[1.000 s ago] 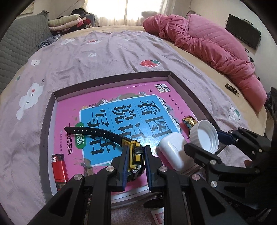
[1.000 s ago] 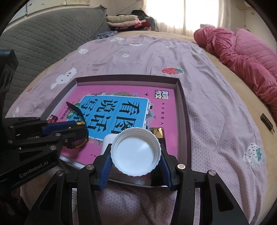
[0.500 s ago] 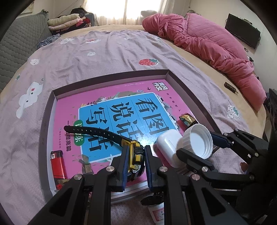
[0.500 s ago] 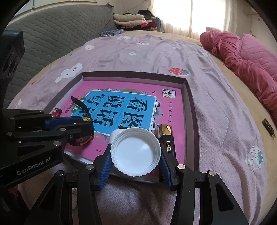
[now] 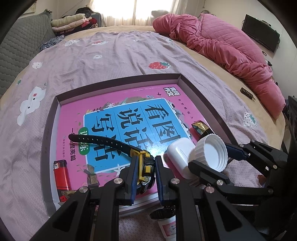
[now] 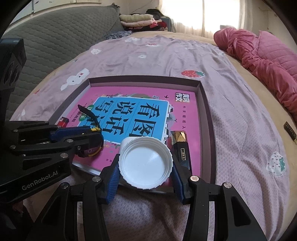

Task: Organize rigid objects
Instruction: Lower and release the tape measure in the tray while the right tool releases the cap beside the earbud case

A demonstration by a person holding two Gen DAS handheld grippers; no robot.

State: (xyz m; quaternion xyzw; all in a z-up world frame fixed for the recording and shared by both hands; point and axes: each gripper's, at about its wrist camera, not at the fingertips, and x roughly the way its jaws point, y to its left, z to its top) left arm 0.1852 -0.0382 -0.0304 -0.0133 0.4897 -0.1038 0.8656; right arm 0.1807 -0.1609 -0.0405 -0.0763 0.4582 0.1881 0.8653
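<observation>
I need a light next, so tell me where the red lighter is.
The red lighter lies in the tray's near-left corner, left of the watch in the left gripper's jaws.

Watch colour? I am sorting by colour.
Black strap, yellow and black case; the left wrist view shows it best.

Bright daylight comes in from the window (image 5: 133,9) at the far end of the room, and it looks washed out white in both views. The bed (image 5: 115,55) is well lit and clear. The glossy pink book (image 5: 118,118) shines a little with glare near its blue part. The black frames close to the cameras look dark. Both pictures bend round at the sides, with black corners.
</observation>
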